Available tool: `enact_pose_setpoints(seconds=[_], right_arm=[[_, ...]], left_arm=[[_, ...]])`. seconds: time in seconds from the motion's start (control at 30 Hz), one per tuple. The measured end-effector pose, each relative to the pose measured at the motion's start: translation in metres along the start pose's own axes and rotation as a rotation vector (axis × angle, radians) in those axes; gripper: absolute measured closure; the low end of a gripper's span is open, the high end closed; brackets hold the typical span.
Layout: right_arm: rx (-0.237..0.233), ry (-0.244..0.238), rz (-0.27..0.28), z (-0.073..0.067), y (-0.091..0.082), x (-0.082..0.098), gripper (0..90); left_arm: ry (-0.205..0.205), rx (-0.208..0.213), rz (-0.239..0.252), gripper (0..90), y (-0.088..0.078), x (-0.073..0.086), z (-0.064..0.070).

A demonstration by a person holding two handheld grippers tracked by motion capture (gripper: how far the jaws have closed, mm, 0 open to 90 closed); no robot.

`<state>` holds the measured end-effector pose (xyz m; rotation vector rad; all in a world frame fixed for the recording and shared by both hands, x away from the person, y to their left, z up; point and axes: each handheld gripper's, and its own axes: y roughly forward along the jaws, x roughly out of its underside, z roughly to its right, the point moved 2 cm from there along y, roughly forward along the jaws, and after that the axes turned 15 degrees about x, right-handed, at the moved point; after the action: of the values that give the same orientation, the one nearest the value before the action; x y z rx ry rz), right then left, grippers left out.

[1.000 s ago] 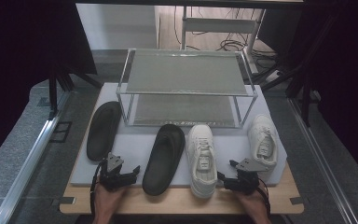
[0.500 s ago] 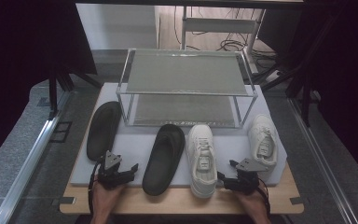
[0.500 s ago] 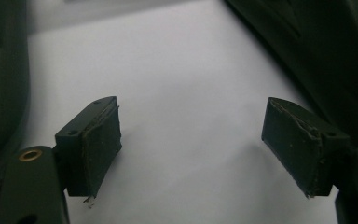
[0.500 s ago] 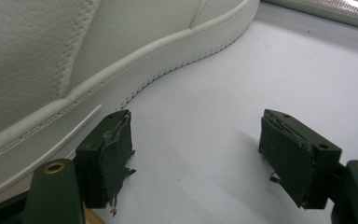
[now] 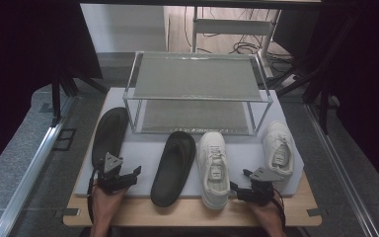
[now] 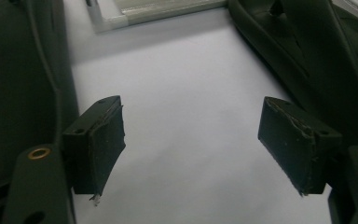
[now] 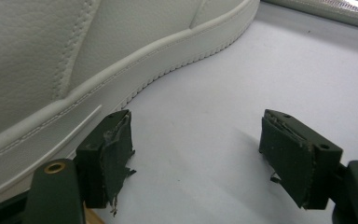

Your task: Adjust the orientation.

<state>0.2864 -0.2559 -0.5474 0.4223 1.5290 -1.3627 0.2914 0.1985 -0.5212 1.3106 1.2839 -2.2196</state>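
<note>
Tongs both released, left tongs [image 5: 126,174] between two black sandals [image 5: 173,167], right tongs [image 5: 240,190] beside white sneaker [image 5: 213,168]; I'd square up before clenching.

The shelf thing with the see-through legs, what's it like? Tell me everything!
The rack is a low two-shelf stand with a clear, glassy-looking frame and grey, mesh-looking shelves. It stands upright at the far side of the pale mat, and both shelves are bare. The shoes lie in front of it; whether any touches it is unclear.
</note>
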Motion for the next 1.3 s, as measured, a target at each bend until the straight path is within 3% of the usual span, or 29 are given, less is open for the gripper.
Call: enact_pose_setpoints(seconds=[0.17,0.4,0.5,0.83,1.07,1.3], right_arm=[[0.0,0.002,0.0,0.0,0.0,0.0,25.3],[0.0,0.006,-0.003,-0.001,0.001,-0.001,25.0],[0.001,0.006,-0.002,-0.001,0.001,-0.001,24.8],[0.001,0.007,-0.001,-0.001,0.001,-0.001,24.7],[0.0,0.008,-0.002,-0.001,0.001,-0.001,24.6],[-0.001,0.008,-0.002,-0.001,0.001,-0.001,24.6]], left_arm=[[-0.007,-0.008,-0.019,23.0,-0.001,-0.004,-0.006],[0.002,-0.032,-0.009,23.3,-0.005,-0.02,-0.017],[0.003,-0.049,0.001,29.1,-0.008,-0.027,-0.023],[-0.026,-0.091,-0.008,34.9,-0.013,-0.039,-0.053],[-0.054,-0.103,-0.032,37.3,-0.004,-0.045,-0.074],[-0.078,-0.099,-0.046,45.7,0.014,-0.056,-0.091]])
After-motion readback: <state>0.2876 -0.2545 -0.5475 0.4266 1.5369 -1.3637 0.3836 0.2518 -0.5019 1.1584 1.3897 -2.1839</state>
